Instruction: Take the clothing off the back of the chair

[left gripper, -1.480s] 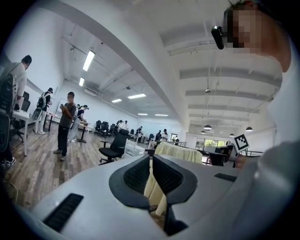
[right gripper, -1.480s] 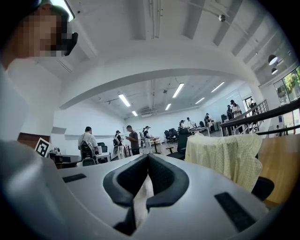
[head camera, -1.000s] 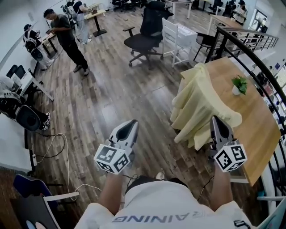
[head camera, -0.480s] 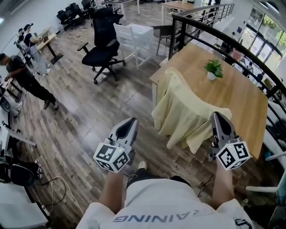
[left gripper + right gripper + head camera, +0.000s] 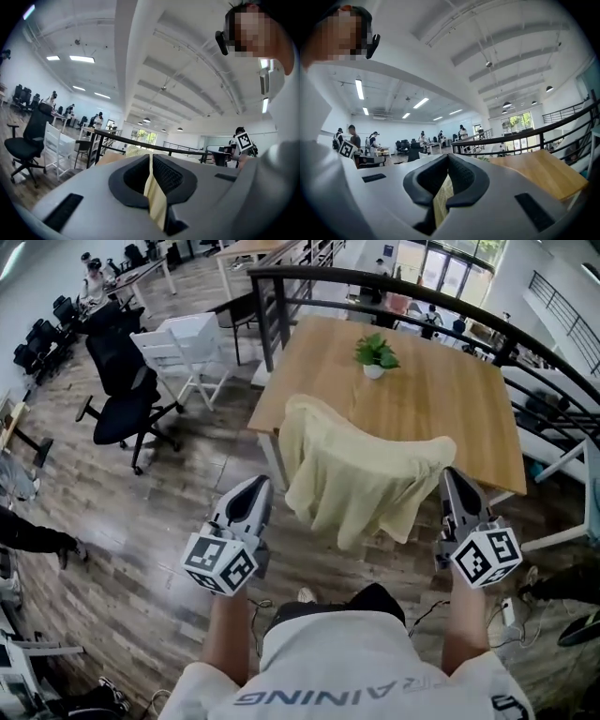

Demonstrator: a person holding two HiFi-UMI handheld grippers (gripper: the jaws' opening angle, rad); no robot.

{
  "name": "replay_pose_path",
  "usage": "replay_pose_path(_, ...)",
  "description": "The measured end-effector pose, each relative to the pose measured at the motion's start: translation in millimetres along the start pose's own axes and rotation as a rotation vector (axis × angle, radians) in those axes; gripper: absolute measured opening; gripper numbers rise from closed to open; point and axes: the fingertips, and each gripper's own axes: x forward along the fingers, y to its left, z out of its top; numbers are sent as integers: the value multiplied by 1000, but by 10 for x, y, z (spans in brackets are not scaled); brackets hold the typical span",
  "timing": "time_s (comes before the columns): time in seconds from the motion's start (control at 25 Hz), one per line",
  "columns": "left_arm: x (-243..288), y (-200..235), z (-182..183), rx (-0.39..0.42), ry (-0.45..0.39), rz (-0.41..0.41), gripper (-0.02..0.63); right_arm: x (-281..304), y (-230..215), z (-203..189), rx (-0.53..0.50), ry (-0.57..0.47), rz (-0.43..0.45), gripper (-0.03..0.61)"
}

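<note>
Left hand-held gripper: jaws clenched flat together, nothing clamped. Right hand-held gripper: the same, clenched on nothing. Both point level toward the pale yellow garment, which hangs between them. It is draped over a chair back and covers it entirely. The left tip stands apart from the cloth's left edge. The right tip is just beside its right corner; contact is not clear.

Behind the garment is a wooden counter, its near edge right at the top of the drape. Toward the counter's far side a small white pot holds a green plant. A black railing curves round beyond the counter. Off to the left on the plank floor stand a black office chair and a white chair, both well apart from the garment.

View differences:
- **Head view:** it alone gives the whole drape, plus the person's white shirt and both forearms.
- **Left gripper view:** only the garment's top shows, as a pale lump over the shut jaws with the railing behind. The right marker cube is across to the right and the office chair to the left.
- **Right gripper view:** it catches the counter top and railing on the right and the left marker cube on the left. People stand at desks far back.
</note>
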Motion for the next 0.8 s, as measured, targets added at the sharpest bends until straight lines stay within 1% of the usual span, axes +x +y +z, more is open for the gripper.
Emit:
replay_pose_path(0.08, 142, 16, -31, -2, 17, -45, 48, -110, -116, -63, 17, 4, -62, 23)
replay_pose_path(0.2, 317, 40, -80, -26, 38, -98, 48, -283, -283, -165, 48, 28, -143, 23)
replay_pose_path(0.32, 427, 112, -86, -31, 58, -112, 48, -373, -443, -236, 87, 53, -187, 23)
replay_pose_path(0.44, 577, 203, -122, -43, 88, -108, 48, -402, -631, -304, 166, 57, -175, 24)
replay_pose_path(0.56, 754, 350, -116, -35, 91, -92, 48, -369, -811, -363, 229, 63, -161, 26)
replay_pose_path(0.68, 960, 492, -81, -55, 102, -97, 49, -296, -988, -414, 272, 68, -157, 70)
replay_pose_path(0.8, 1175, 588, -94, -111, 155, -137, 49, -198, -1139, -424, 314, 73, -121, 117)
